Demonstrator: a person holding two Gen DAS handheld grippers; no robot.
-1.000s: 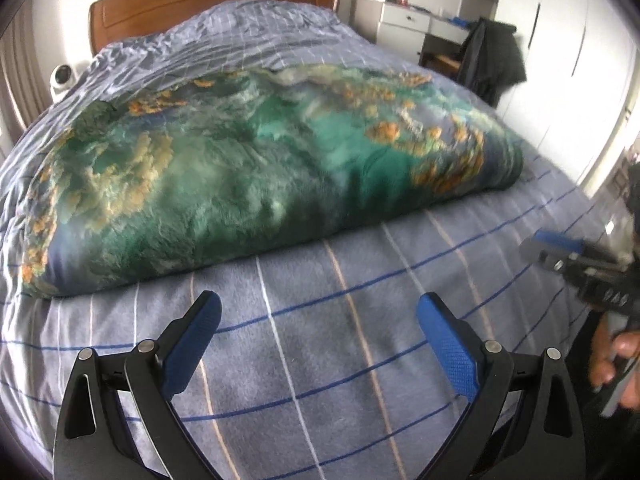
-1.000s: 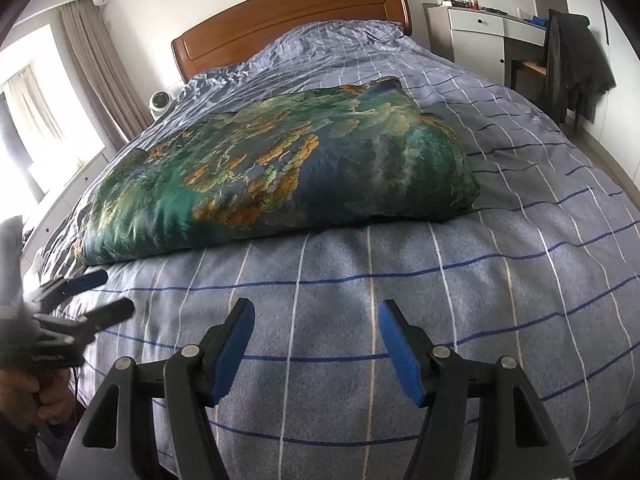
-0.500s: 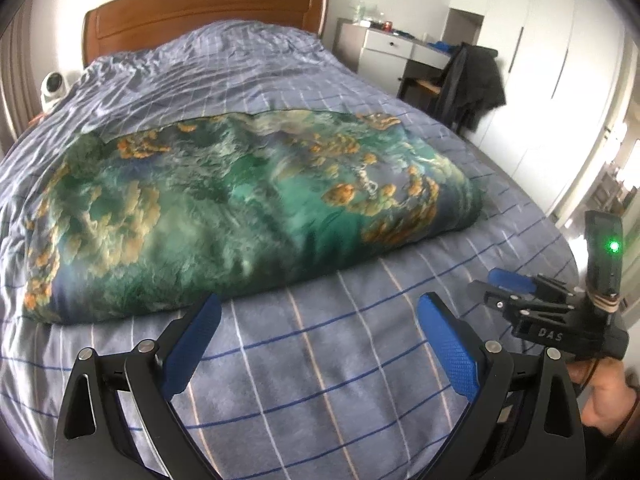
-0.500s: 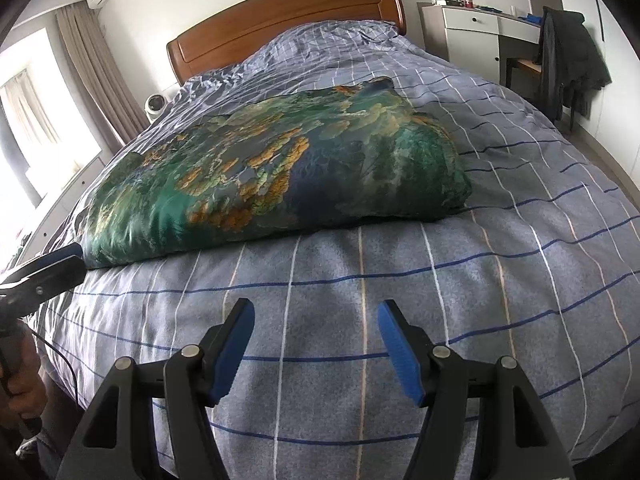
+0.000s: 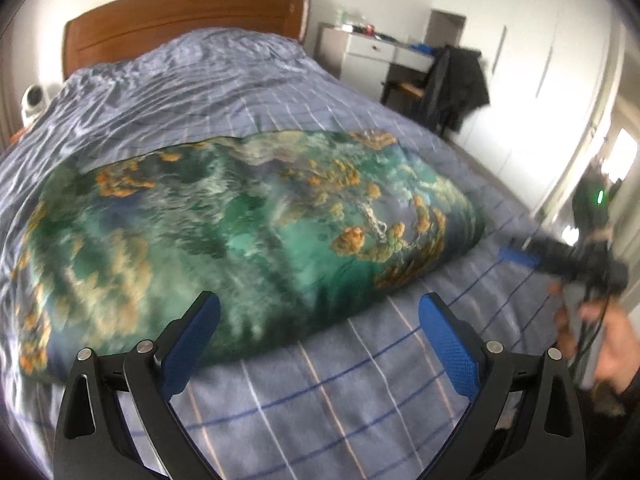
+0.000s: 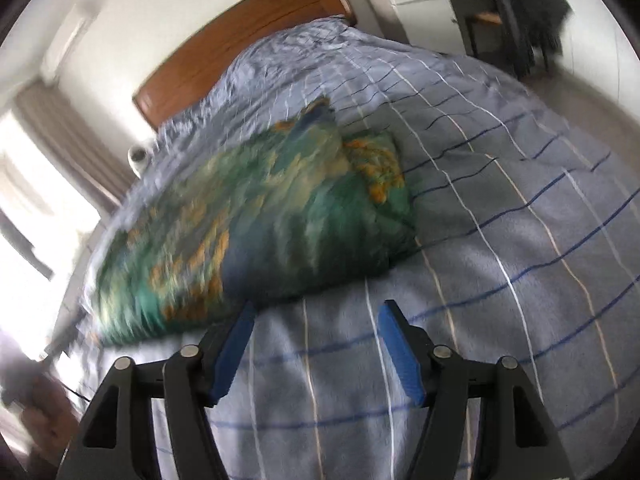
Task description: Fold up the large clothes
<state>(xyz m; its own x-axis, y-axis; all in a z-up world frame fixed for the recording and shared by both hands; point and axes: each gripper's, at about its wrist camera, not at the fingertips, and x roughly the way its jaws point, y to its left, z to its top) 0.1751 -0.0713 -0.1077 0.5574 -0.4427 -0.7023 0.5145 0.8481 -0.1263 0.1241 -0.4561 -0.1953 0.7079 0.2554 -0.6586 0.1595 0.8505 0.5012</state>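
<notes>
A large folded green quilt with orange and blue print point(image 5: 240, 232) lies across the bed; it also shows in the right wrist view point(image 6: 260, 232). My left gripper point(image 5: 320, 332) is open and empty, just short of the quilt's near edge. My right gripper point(image 6: 316, 336) is open and empty, close to the quilt's near edge and tilted. The right gripper also shows blurred in the left wrist view point(image 5: 560, 260), beside the quilt's right end.
The bed has a blue-grey striped cover point(image 5: 360, 400) and a wooden headboard point(image 5: 180, 12). A white desk point(image 5: 372, 52) and a chair with a dark jacket point(image 5: 460, 84) stand to the right. A small white device point(image 5: 32, 100) sits left of the bed.
Both grippers have moved closer to the quilt. The right wrist view has tilted and swung toward the quilt's right end. Both stay open.
</notes>
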